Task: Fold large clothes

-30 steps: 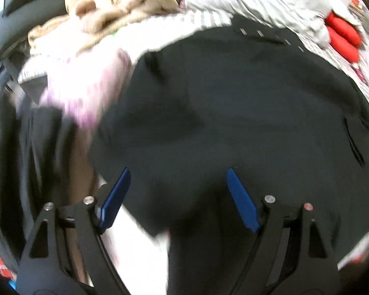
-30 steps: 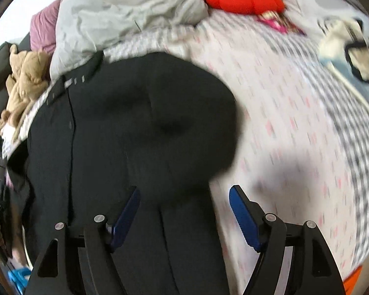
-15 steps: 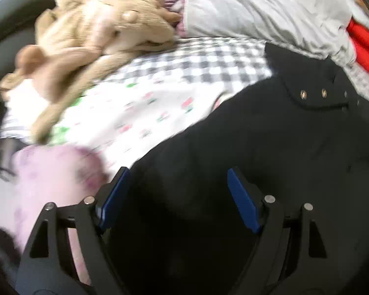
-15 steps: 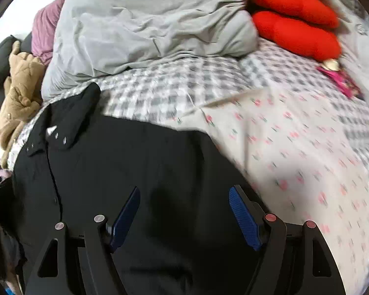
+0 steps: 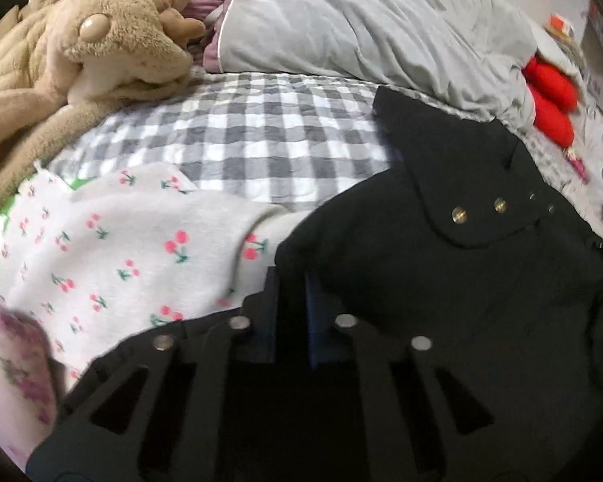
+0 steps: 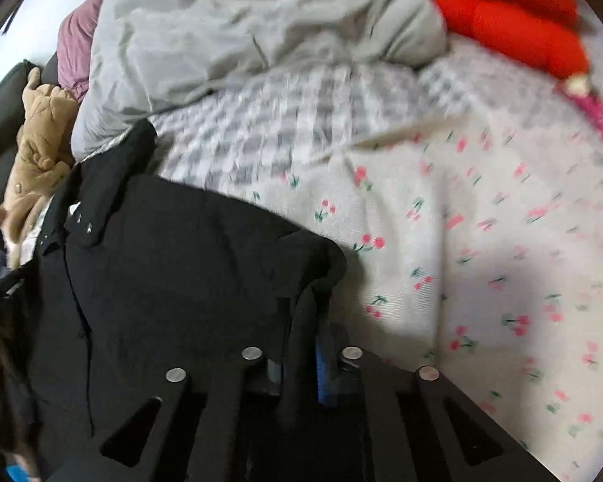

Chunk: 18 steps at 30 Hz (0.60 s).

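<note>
Your left gripper (image 5: 291, 313) has just been closing, and its blue pads now pinch the left edge of the black coat (image 5: 442, 281), where the fabric meets the cherry-print sheet (image 5: 112, 249). Your right gripper (image 6: 301, 361) has likewise just been closing — a bunched fold of the coat's right edge stands pinned between its fingers. The coat lies spread on the bed between your 2 grippers, its collar flap with 2 brass snaps (image 5: 478, 209) pointing away from you toward the grey duvet (image 5: 362, 20). A tan plush toy (image 5: 100, 28) sits beyond the gingham blanket (image 5: 241, 132), well apart from the coat.
</note>
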### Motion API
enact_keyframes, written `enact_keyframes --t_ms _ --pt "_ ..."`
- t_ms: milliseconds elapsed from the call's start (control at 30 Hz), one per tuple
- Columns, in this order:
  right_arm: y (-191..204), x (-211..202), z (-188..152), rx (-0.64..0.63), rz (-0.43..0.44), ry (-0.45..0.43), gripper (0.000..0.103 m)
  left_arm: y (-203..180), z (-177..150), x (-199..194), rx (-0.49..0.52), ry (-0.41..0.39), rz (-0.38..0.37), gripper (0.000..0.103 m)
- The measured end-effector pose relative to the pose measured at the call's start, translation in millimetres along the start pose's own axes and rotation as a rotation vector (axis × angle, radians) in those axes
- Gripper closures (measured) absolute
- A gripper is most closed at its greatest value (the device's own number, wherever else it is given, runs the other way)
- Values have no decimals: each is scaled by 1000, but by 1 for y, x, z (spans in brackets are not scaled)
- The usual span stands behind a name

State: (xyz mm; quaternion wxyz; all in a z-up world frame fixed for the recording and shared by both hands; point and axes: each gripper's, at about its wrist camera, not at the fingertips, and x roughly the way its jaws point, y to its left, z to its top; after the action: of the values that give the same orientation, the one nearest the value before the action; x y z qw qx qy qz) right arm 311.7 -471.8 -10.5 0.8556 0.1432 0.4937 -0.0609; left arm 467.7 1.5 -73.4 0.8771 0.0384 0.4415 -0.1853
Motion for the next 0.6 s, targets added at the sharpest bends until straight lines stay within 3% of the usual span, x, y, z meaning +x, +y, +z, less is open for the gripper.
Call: enact_keyframes --t_ms 133,200,300,400,467,500,533,567,600 --pt "11 -47 1 -27 -102 -155 98 -27 4 -24 52 -101 -5 96" --pt "9 -74 6 -13 -157 -229 98 -38 14 -44 44 -180 -63 96" --pt "4 -95 13 -14 -255 -293 98 -57 27 -56 52 -235 -118 95" --pt "-7 -87 22 2 -325 -272 93 -73 35 -37 68 -231 -25 88" --pt "-20 -67 26 44 -333 -193 85 -69 35 -9 1 -154 96 83" --pt "-23 -63 25 62 -338 -163 85 -67 33 -2 -38 -121 118 82" --pt "-26 -63 23 76 -316 -149 83 -65 30 -2 -65 -108 111 80" --pt "-26 -70 19 81 -277 -155 74 -66 24 -8 -76 -106 95 68" --pt "-24 -78 15 75 -255 -163 67 -68 21 -13 -70 -110 90 46"
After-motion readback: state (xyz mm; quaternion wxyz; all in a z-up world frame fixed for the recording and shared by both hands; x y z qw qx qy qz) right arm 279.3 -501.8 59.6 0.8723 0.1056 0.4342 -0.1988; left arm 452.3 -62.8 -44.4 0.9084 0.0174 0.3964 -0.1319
